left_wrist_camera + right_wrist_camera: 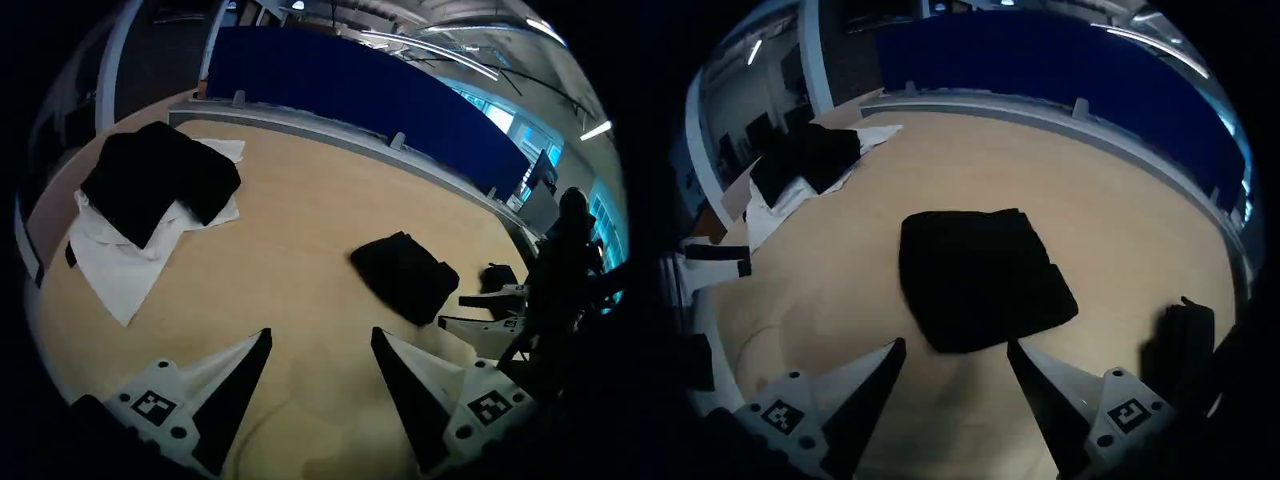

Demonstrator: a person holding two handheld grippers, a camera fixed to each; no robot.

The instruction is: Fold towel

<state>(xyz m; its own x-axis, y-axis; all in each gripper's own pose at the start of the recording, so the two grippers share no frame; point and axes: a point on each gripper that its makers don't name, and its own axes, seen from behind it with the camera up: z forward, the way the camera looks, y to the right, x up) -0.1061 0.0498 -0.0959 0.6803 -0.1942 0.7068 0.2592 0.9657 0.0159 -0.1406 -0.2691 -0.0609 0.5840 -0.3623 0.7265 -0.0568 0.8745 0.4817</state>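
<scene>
Seems done with one black towel [984,276], folded flat on the tabletop [1120,208] near the right gripper [956,348] (jaws apart, left gripper [320,340] too); next, probably reaching for the far pile of towels [152,192].

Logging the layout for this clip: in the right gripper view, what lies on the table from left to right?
Towel pile → folded black towel → dark object near the table's right edge.

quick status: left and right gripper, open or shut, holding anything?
Left gripper: open, holding nothing.
Right gripper: open, holding nothing; the folded black towel lies just ahead of it.
</scene>
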